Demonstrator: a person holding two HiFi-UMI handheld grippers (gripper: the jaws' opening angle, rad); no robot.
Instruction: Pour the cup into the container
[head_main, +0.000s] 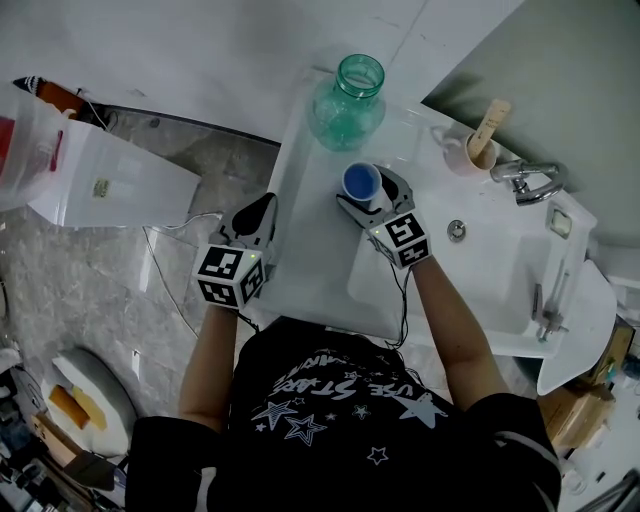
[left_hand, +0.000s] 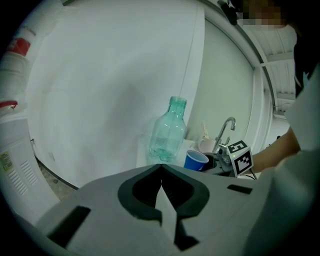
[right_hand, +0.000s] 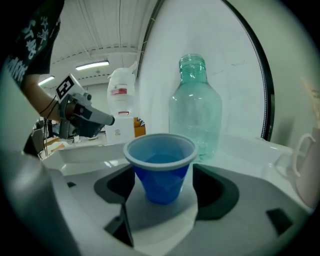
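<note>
A blue paper cup (head_main: 361, 182) stands on the white counter (head_main: 300, 270), just in front of a tall clear green glass bottle (head_main: 347, 100) with an open mouth. My right gripper (head_main: 371, 197) is open, its jaws on either side of the cup (right_hand: 161, 167), and a small gap shows at the right pad. The bottle (right_hand: 196, 112) rises right behind the cup. My left gripper (head_main: 260, 212) is shut and empty, hanging off the counter's left edge. From the left gripper (left_hand: 161, 173), the bottle (left_hand: 169, 132) and cup (left_hand: 195, 161) lie ahead to the right.
A white sink basin (head_main: 490, 285) with a chrome faucet (head_main: 525, 180) lies to the right. A mug holding a wooden tool (head_main: 472, 148) stands behind it. A white plastic bag (head_main: 95, 175) sits on the floor at left, with a cable beside it.
</note>
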